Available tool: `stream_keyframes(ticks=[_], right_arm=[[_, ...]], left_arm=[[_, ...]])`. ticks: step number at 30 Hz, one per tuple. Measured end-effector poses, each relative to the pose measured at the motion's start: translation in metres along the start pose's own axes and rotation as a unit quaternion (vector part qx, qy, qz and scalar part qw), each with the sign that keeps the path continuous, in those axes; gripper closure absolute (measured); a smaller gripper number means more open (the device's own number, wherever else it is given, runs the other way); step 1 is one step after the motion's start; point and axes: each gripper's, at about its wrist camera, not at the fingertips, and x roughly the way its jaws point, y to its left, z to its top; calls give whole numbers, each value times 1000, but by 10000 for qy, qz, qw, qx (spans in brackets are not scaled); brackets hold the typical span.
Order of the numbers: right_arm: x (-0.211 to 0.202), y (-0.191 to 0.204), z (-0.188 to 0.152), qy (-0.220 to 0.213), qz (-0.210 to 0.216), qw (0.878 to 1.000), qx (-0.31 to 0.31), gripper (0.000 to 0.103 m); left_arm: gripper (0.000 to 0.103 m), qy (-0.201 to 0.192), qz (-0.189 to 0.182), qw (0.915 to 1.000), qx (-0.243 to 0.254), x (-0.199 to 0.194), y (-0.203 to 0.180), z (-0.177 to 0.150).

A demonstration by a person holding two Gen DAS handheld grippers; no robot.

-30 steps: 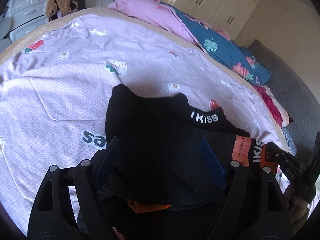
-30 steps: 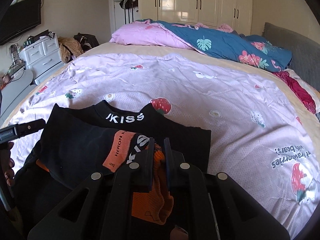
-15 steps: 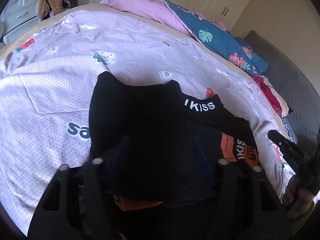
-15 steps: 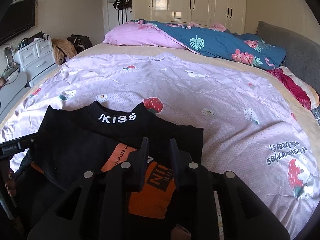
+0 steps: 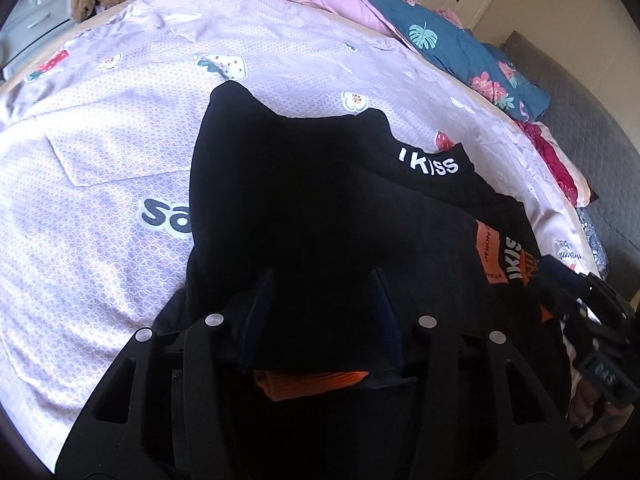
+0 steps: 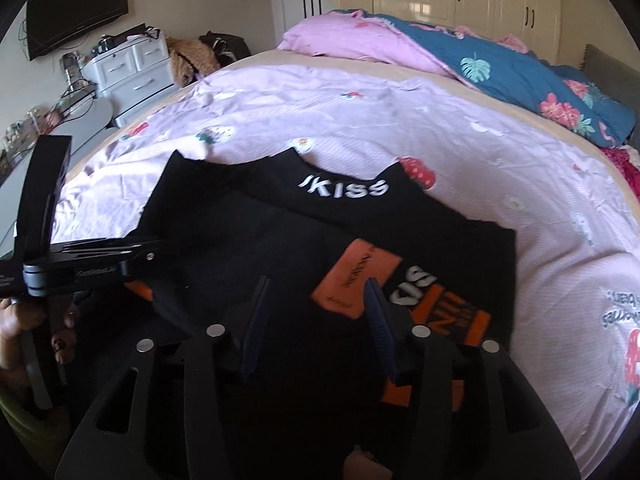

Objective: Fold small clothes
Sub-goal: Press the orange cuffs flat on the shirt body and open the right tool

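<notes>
A small black garment (image 5: 320, 200) with white "KISS" lettering and orange panels lies folded on the lilac bed cover; it also shows in the right wrist view (image 6: 360, 232). My left gripper (image 5: 322, 280) is open, its fingers spread over the near black fold. My right gripper (image 6: 318, 286) is open over the near edge, beside an orange label (image 6: 356, 280). The right gripper shows at the right edge of the left view (image 5: 588, 320), and the left gripper at the left of the right view (image 6: 80, 260).
The lilac strawberry-print cover (image 6: 440, 128) spreads around the garment. Pink and blue bedding (image 6: 440, 48) is piled at the far end. A white drawer unit (image 6: 132, 68) and a wall TV (image 6: 76, 12) stand at the left. A grey headboard (image 5: 592, 152) is at the right.
My right gripper has opened and let go of the orange part of the garment, which now lies flat. My left gripper stayed open and moved slightly over the black fold.
</notes>
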Motion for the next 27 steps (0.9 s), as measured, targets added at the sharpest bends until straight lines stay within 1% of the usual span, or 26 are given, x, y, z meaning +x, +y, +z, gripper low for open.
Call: stream_keyframes(ticks=[4, 5, 6, 7, 10, 11, 12, 13, 15, 19, 21, 23, 27], right_arm=[[8, 10, -4, 157, 5, 9998, -126, 55], [9, 9, -5, 205, -30, 9997, -118, 51], [13, 7, -7, 294, -106, 9995, -71, 48], [16, 3, -10, 390, -206, 9990, -3, 43], [23, -10, -17, 585, -400, 9974, 142, 42], [27, -17, -21, 713, -595, 9955, 167, 41], [29, -22, -25, 781, -685, 9944, 187, 41], [31, -28, -28, 809, -630, 9944, 273, 40], [31, -35, -30, 829, -491, 9944, 440, 40], [29, -30, -29, 786, -617, 9945, 321, 38], [26, -28, -27, 757, -607, 9949, 284, 36], [24, -30, -25, 738, -572, 9951, 320, 31], [20, -31, -23, 684, -574, 9954, 350, 25]], left_arm=[[62, 7, 77, 9999, 108, 0, -3, -1], [62, 8, 105, 9998, 142, 0, -4, -1], [62, 8, 119, 9998, 155, 0, -4, -2], [62, 9, 120, 9998, 158, -1, -4, -2], [62, 21, 60, 9999, 103, -1, -2, -1], [62, 31, 30, 10000, 80, -2, -1, 0], [62, 39, 8, 10000, 65, -1, -1, 1], [62, 43, -7, 10000, 55, -1, 0, 0], [62, 54, -6, 10000, 70, -2, -1, 0], [62, 55, 1, 10000, 74, -2, -1, 1], [60, 59, 2, 9999, 113, -2, -2, 1], [58, 62, -3, 9999, 133, -2, -4, 1], [58, 66, 46, 9998, 190, 0, -7, 2]])
